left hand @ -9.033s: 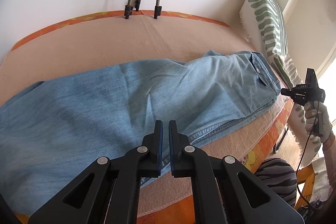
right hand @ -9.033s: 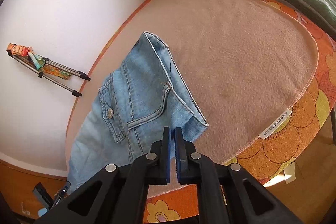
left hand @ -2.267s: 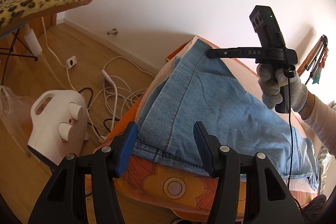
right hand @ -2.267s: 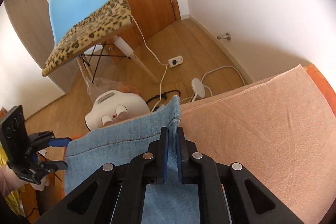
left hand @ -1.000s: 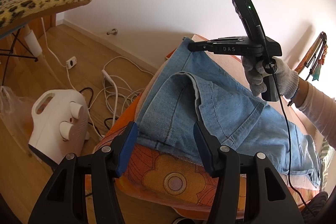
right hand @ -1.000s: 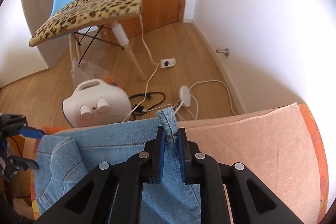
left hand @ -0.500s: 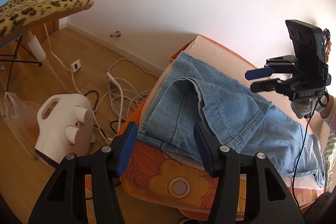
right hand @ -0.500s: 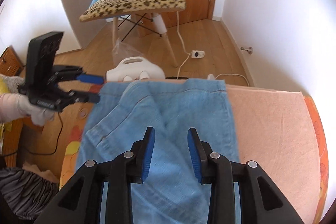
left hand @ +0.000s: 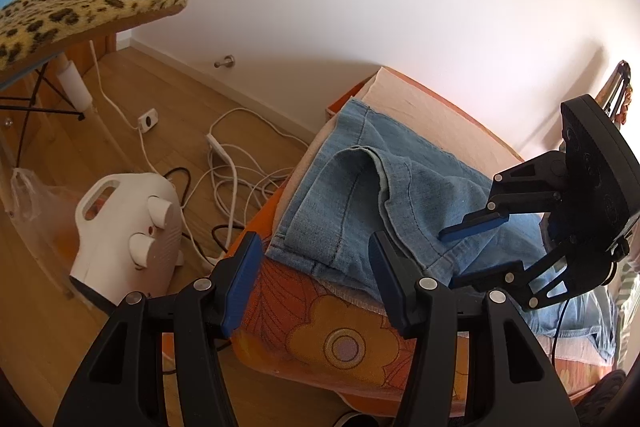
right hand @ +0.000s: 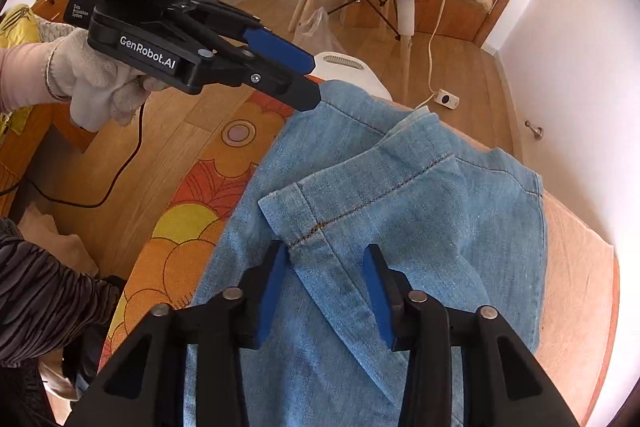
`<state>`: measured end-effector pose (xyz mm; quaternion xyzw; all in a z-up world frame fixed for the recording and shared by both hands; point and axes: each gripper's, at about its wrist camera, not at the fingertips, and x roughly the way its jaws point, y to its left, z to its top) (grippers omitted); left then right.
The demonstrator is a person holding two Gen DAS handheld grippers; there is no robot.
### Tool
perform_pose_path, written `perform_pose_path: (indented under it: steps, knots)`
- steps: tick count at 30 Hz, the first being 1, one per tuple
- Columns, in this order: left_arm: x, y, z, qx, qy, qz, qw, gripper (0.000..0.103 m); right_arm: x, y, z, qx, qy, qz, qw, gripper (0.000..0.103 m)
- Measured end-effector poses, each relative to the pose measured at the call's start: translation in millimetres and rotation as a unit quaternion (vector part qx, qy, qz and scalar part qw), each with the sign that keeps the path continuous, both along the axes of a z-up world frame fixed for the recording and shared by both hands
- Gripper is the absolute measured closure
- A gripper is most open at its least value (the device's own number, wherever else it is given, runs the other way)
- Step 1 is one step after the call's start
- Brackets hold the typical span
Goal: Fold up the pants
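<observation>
Light-blue denim pants (right hand: 400, 219) lying on the peach blanket (right hand: 576, 287), released a moment ago, leg hems doubled back unevenly. Right gripper (right hand: 326, 291) spread over the crooked hem, jaws just closing, pinching nothing. Left gripper (left hand: 316, 283) spread, empty, beside the hem edge. Fold needing straightening.

The pants (right hand: 420, 227) are light blue denim, lying along a bed. Their leg ends sit at the foot corner, one leg laid on the other, with the upper hem flipped back into a loose, rumpled fold showing its stitched seam.
</observation>
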<state>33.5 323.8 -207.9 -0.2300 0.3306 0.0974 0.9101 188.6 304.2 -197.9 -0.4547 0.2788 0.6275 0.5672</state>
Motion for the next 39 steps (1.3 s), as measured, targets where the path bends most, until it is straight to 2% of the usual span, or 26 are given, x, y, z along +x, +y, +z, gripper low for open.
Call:
perform_pose_path:
  steps: [1, 3, 7, 11, 14, 16, 19, 20, 21, 23, 25, 27, 29, 32, 35, 39]
  knots:
    - [1, 0, 0, -0.001, -0.001, 0.000, 1.0000, 0.048, 3, 3, 1, 0.001, -0.006, -0.009, 1.000, 0.087]
    - [1, 0, 0, -0.002, -0.003, -0.002, 1.0000, 0.048, 12, 6, 8, 0.007, -0.021, -0.024, 0.999, 0.094]
    - [3, -2, 0, -0.006, -0.005, -0.008, 0.9999, 0.048, 55, 12, 40, 0.052, 0.005, -0.070, 0.996, 0.095]
    - [6, -3, 0, -0.007, -0.008, -0.010, 0.9999, 0.048, 112, 28, 63, 0.097, 0.003, -0.137, 0.986, 0.098]
    - [8, -4, -2, -0.009, -0.004, -0.013, 0.9999, 0.048, 139, 52, 51, 0.077, 0.002, -0.155, 0.985, 0.098]
    - [9, -5, -3, -0.009, -0.001, -0.014, 0.9999, 0.048, 148, 63, 37, 0.058, -0.010, -0.154, 0.986, 0.098]
    - [10, -6, -4, 0.000, 0.003, -0.012, 0.9999, 0.048, 154, 70, 16, 0.041, -0.004, -0.160, 0.986, 0.097]
    - [10, -6, -5, 0.000, 0.004, -0.012, 0.9999, 0.048, 157, 72, 11, 0.037, -0.012, -0.166, 0.985, 0.093]
    - [9, -5, -5, -0.003, 0.004, -0.011, 0.9999, 0.048, 159, 72, 8, 0.035, -0.026, -0.178, 0.983, 0.072]
    - [6, -5, -5, -0.008, 0.003, -0.011, 0.9999, 0.048, 159, 72, 13, 0.045, -0.044, -0.208, 0.976, 0.055]
    - [0, -6, -6, -0.013, 0.003, -0.011, 0.9998, 0.048, 155, 64, 26, 0.069, -0.046, -0.223, 0.971, 0.057]
    - [-6, -7, -7, -0.017, 0.006, -0.010, 0.9998, 0.048, 140, 60, 41, 0.084, -0.026, -0.222, 0.971, 0.056]
    - [-10, -7, -9, -0.028, 0.007, -0.010, 0.9995, 0.048, 121, 58, 49, 0.086, 0.023, -0.203, 0.975, 0.056]
    - [-13, -6, -11, -0.060, 0.000, -0.011, 0.9981, 0.048, 87, 70, 47, 0.057, 0.079, -0.165, 0.981, 0.057]
    - [-15, -8, -10, -0.070, -0.009, -0.008, 0.9975, 0.048, 64, 91, 38, 0.024, 0.136, -0.146, 0.980, 0.057]
    - [-16, -6, -11, -0.096, -0.016, -0.007, 0.9952, 0.048, 40, 116, 23, -0.014, 0.167, -0.133, 0.977, 0.057]
